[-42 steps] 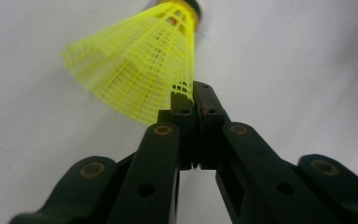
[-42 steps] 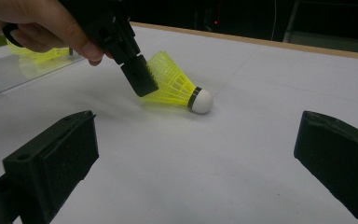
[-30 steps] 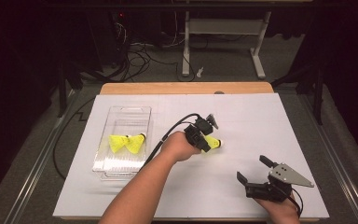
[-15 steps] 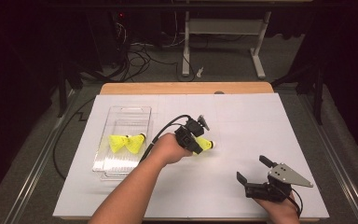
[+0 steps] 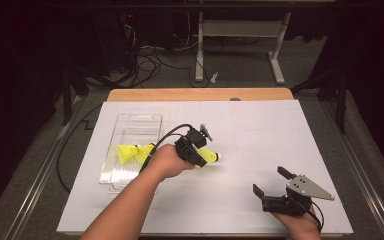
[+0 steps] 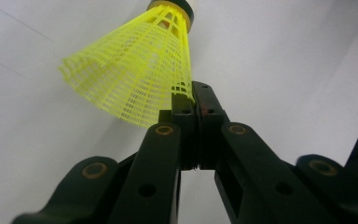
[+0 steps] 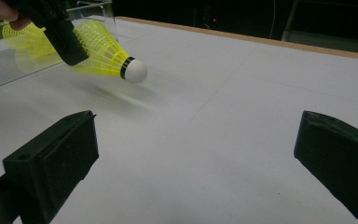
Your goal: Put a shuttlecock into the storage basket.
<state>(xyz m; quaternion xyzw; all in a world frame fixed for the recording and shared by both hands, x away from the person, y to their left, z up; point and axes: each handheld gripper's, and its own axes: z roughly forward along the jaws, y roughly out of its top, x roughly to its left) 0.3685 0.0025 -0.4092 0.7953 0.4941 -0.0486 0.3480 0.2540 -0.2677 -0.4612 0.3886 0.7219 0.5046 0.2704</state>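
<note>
Open white table right of and behind the left gripper; clear tray just left, two shuttlecocks inside. Left gripper is clamped on the yellow shuttlecock skirt edge, cork pointing away, lifted off the surface. Right gripper gapes wide, empty, near front edge. Versus a second ago: left gripper and shuttlecock sit closer to the tray.

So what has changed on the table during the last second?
The left gripper, shut on a yellow shuttlecock, carried it leftward toward the clear tray. The grip did not change. The right gripper stayed open in its place, and the two shuttlecocks in the tray did not move.
</note>
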